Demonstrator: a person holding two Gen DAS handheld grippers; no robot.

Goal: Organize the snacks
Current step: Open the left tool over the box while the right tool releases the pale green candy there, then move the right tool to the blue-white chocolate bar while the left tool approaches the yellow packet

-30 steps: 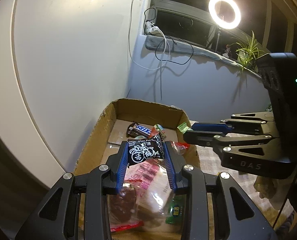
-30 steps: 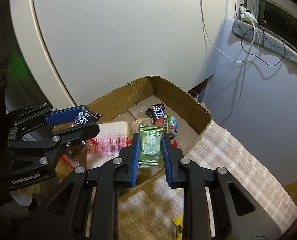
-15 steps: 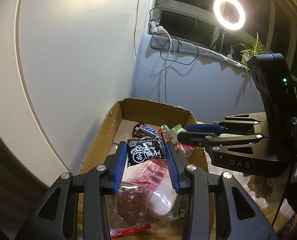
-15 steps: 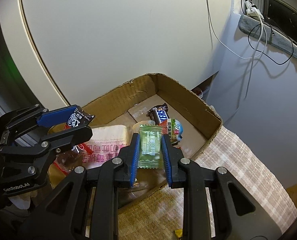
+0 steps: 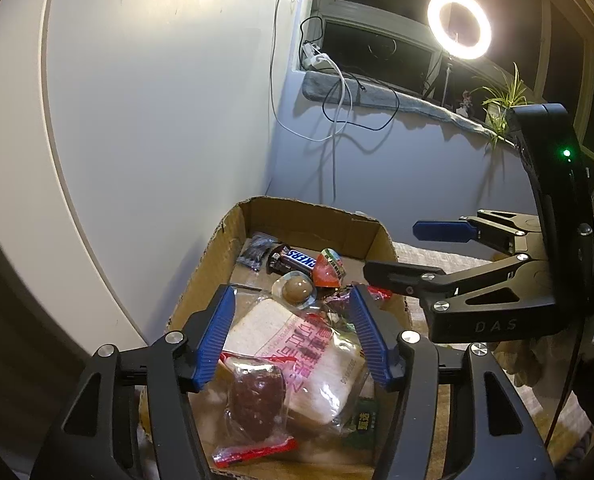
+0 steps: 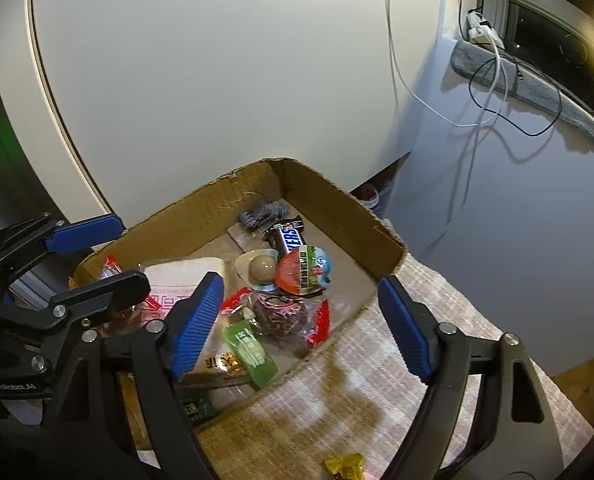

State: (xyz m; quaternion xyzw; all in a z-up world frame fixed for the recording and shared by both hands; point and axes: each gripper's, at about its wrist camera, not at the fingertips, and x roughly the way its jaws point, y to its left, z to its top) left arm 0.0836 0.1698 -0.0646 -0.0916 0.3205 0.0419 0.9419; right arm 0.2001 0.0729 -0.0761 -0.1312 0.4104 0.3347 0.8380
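Note:
A cardboard box (image 5: pixel 313 216) (image 6: pixel 337 204) holds several snacks. The black packet (image 5: pixel 253 254) (image 6: pixel 264 214) lies at its far corner beside a Snickers bar (image 5: pixel 295 259) (image 6: pixel 289 237). The green packet (image 6: pixel 249 350) lies at the box's near edge. A bread pack (image 5: pixel 297 344), a round red-lidded cup (image 6: pixel 303 270) and an egg-shaped sweet (image 5: pixel 296 288) lie in the middle. My left gripper (image 5: pixel 291 336) is open and empty above the box; it shows in the right wrist view (image 6: pixel 97 256). My right gripper (image 6: pixel 299 324) is open and empty over the box's right edge; it shows in the left wrist view (image 5: pixel 401 250).
The box sits on a checked cloth (image 6: pixel 417 344) against a white wall. A yellow packet (image 6: pixel 345 466) lies on the cloth near me. Cables (image 5: pixel 337 112) hang from the window sill. A ring light (image 5: pixel 459 25) and a plant (image 5: pixel 501 100) stand behind.
Both grippers opened. The black packet dropped from the left gripper into the box's far corner. The green packet dropped from the right gripper to the box's near edge.

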